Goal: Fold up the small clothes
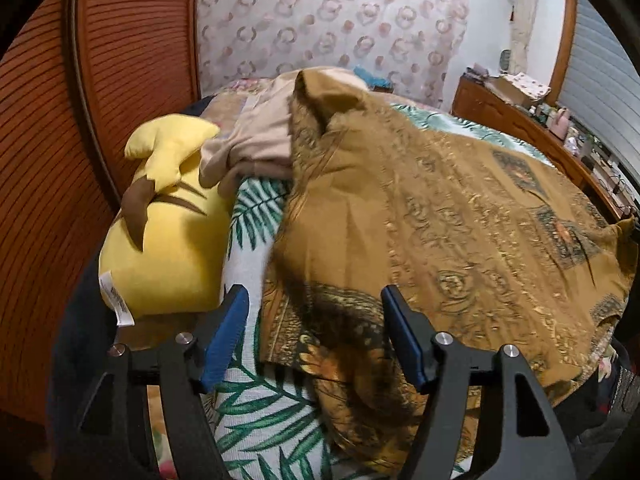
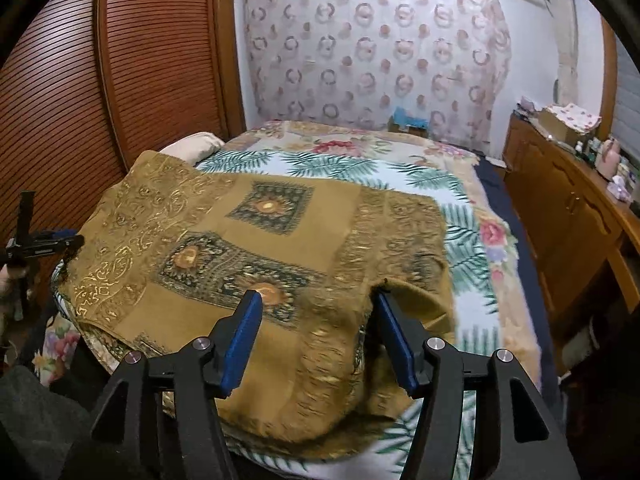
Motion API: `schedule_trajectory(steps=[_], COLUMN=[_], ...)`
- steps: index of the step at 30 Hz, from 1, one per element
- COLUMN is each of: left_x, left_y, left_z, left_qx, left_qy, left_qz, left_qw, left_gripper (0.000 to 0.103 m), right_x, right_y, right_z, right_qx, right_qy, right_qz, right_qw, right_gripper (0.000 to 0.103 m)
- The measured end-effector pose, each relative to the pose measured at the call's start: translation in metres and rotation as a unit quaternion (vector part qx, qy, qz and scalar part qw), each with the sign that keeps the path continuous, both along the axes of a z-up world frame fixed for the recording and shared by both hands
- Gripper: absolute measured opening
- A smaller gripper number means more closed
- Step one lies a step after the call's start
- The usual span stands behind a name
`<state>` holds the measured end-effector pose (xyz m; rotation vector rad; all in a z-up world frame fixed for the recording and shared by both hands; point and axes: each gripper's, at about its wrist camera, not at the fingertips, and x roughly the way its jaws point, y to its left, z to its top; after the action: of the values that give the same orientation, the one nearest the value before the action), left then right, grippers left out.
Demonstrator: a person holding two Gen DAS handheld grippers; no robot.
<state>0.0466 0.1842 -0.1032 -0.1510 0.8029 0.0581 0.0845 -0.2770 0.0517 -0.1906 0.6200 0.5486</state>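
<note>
A mustard-brown patterned cloth [image 1: 440, 208] lies spread and folded over on the bed; it also shows in the right wrist view [image 2: 256, 232]. My left gripper [image 1: 314, 312] is open and empty, its blue pads just above the cloth's near-left edge. My right gripper [image 2: 318, 316] is open, held over the cloth's near-right corner, the cloth edge between the pads but not clamped. The left gripper also shows at the far left of the right wrist view [image 2: 40, 240], beside the cloth's left edge.
A bedsheet [image 2: 400, 172] with a palm-leaf print covers the bed. A yellow plush toy [image 1: 160, 232] and a beige garment [image 1: 256, 140] lie at the left. A slatted wooden wardrobe [image 2: 120, 60] stands left; a wooden dresser [image 2: 568, 208] with clutter stands right.
</note>
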Motion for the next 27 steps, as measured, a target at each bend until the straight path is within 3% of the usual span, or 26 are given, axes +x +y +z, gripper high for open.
schedule_trajectory(steps=[8, 17, 19, 27], left_x=[-0.004, -0.011, -0.011, -0.022], left_y=[0.003, -0.005, -0.009, -0.032], left_z=[-0.007, -0.005, -0.005, 0.036], left_qx=[-0.012, -0.025, -0.037, -0.051], left_qy=[-0.003, -0.01, -0.008, -0.067], left_qz=[0.002, -0.024, -0.037, -0.063], left_qw=[0.9999, 0.9994, 0.9986, 0.9944], left_gripper=[0.069, 0.026, 0.009, 0.007], right_x=[0.015, 0.029, 0.031, 0.032], right_y=[0.03, 0.056, 0.055, 0.049], right_z=[-0.016, -0.043, -0.046, -0.055], right_qx=[-0.014, -0.037, -0.033, -0.023], right_qy=[0.021, 0.043, 0.048, 0.053], right_qz=[0.031, 0.039, 0.039, 0.027], right_qw=[0.999, 0.998, 0.998, 0.998], right_gripper=[0.062, 0.063, 0.063, 0.063])
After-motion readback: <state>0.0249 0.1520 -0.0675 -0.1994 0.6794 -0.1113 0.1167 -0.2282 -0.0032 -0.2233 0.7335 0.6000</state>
